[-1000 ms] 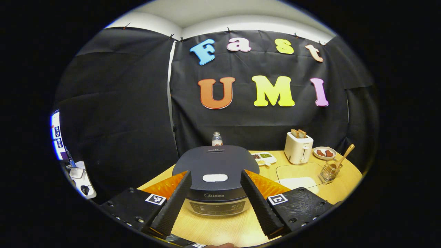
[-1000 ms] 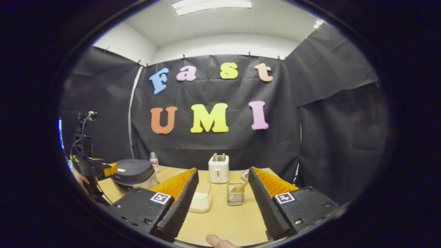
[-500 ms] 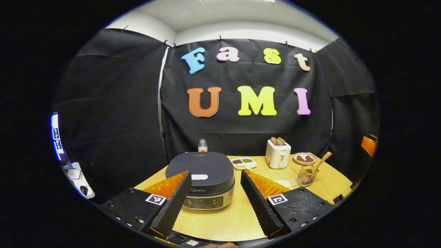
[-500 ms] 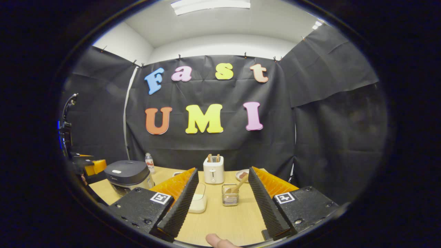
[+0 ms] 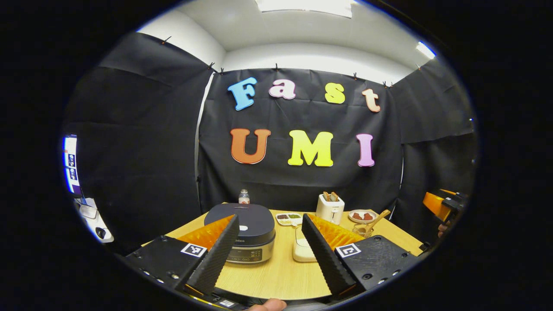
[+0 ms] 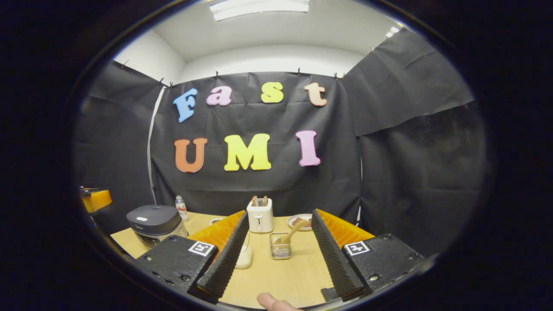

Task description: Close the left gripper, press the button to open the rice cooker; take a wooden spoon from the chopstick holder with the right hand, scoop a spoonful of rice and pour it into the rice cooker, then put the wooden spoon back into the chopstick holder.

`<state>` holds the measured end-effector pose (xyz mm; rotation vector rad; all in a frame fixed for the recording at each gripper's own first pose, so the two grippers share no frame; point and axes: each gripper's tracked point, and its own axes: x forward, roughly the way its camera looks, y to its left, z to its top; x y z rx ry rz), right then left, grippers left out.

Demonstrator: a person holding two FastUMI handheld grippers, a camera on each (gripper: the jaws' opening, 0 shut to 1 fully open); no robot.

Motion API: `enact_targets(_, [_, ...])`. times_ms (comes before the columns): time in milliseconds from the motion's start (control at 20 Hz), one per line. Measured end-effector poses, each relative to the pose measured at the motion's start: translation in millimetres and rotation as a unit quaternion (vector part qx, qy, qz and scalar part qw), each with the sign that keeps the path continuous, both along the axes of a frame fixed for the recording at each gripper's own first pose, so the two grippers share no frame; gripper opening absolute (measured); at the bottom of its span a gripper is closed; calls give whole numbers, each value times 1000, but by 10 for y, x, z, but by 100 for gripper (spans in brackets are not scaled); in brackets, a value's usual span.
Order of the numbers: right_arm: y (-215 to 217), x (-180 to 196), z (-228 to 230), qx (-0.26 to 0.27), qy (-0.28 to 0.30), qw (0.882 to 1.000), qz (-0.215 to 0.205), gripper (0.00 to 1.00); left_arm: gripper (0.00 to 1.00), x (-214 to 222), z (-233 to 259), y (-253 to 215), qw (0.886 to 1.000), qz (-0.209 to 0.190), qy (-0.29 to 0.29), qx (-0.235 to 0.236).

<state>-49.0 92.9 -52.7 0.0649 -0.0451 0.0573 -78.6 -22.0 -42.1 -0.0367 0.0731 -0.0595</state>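
The dark-lidded, silver-bodied rice cooker (image 5: 240,233) stood closed at the table's (image 5: 276,276) left, its white lid button (image 5: 243,227) facing up. The left gripper (image 5: 268,255) hung short of it, fingers spread, grasping nothing. The right gripper (image 6: 280,259) was likewise released, aimed at the wire chopstick holder (image 6: 280,251), where the wooden spoon (image 6: 293,231) leaned rightward. Judged light, stiff and smooth, the spoon is best taken by its upper handle. The shallow rice container (image 5: 301,250) lay between cooker and holder.
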Motion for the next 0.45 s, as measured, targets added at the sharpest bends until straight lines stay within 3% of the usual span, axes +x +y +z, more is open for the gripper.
enact_targets(450, [195, -143, 73, -20, -20, 999, 19, 94, 94, -179, -83, -125, 1000, -12, -4, 21])
